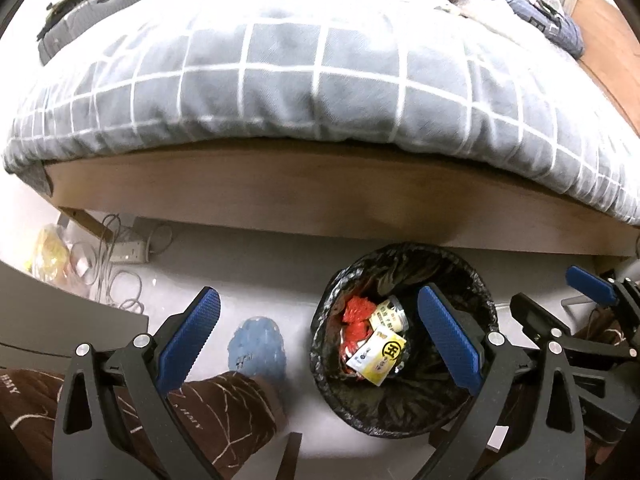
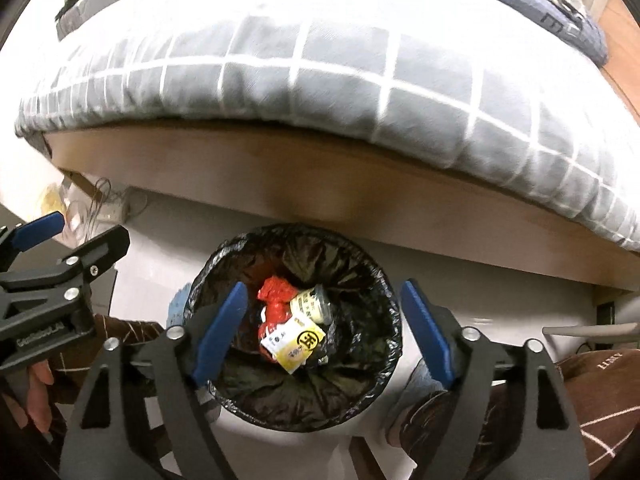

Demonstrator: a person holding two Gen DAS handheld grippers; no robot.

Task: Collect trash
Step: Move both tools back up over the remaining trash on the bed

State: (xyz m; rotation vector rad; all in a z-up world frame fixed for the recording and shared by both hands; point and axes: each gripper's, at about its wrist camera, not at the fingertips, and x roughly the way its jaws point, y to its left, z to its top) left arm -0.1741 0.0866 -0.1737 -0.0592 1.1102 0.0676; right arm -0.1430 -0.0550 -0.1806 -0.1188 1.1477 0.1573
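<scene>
Right wrist view looked almost straight down into a round waste bin (image 2: 294,326) lined with a black plastic bag (image 2: 360,280), which stood on the pale floor (image 2: 160,224) just in front of the wooden bed frame (image 2: 240,176). At the bottom of the bin lay the collected trash: a crumpled red wrapper (image 2: 276,300), a yellow-and-white packet (image 2: 298,342) with a round black mark, and a small pale cup or can (image 2: 314,304) lying on its side; all three were touching one another. The right gripper (image 2: 326,330) hung above the bin's mouth with its blue pads (image 2: 222,328) spread wide and nothing between them; the trash lay well below, free of any grasp. The left gripper (image 1: 320,344), beside the bin in its own view, was likewise spread, one pad over bare floor and the other over the bin's rim, with nothing held. Between its fingers showed a blue slipper (image 1: 258,346) and a brown patterned trouser leg (image 1: 224,412) of the person. A grey quilt (image 1: 280,72) with a white grid pattern overhung the bed frame. To the far left, a white power strip (image 1: 130,250) with coiled cables (image 1: 120,280) and a yellowish plastic bag (image 1: 50,250) lay on the floor near the bed's corner.
</scene>
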